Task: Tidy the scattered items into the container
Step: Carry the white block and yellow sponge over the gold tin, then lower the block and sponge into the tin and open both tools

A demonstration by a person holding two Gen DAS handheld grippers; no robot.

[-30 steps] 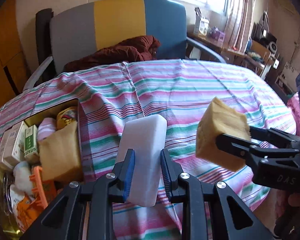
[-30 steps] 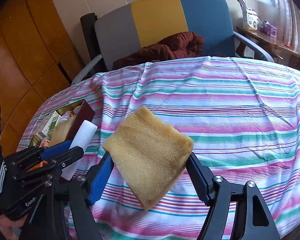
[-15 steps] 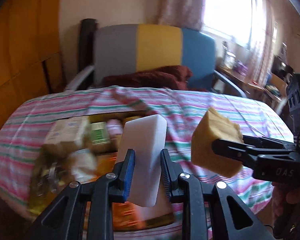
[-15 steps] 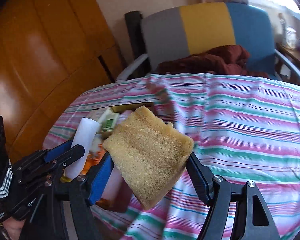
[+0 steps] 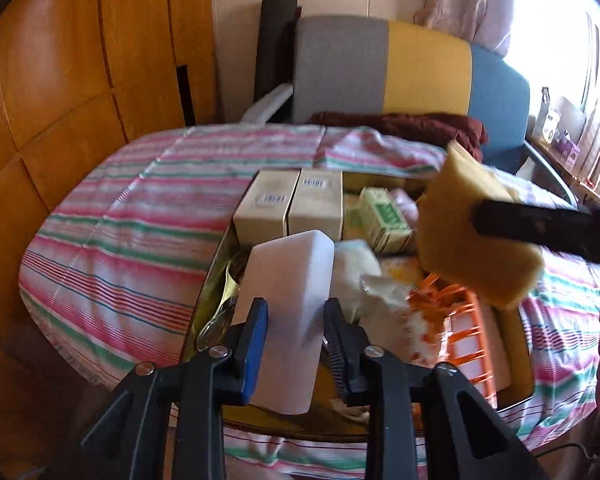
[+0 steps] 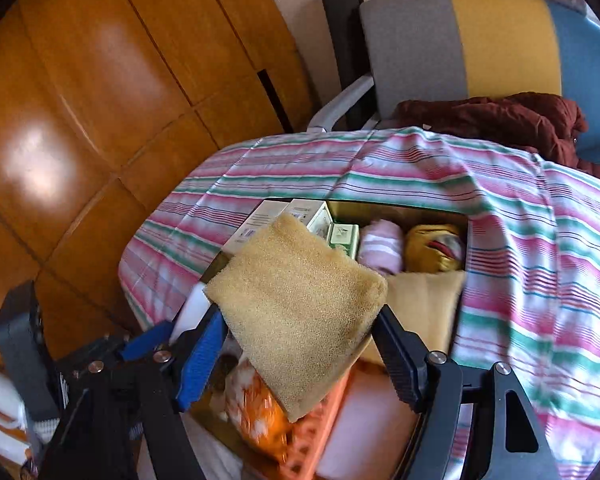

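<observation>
Left gripper (image 5: 294,320) is pinching the white foam block (image 5: 288,304) by its flat sides; right gripper (image 6: 300,344) is clamping the tan sponge (image 6: 300,304) edge-to-edge. Both are hanging over the packed container (image 6: 396,210) on the bench. Both look light, soft and squashy, so a gentle mid-body pinch is probably sufficing.

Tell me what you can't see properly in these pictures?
- Box floor: both views, covered by the things in it.
- Carton label: left view, too small to read.
- White block: right view, mostly hidden behind the sponge.
- Orange packet: right view, blurred, under the sponge.
</observation>
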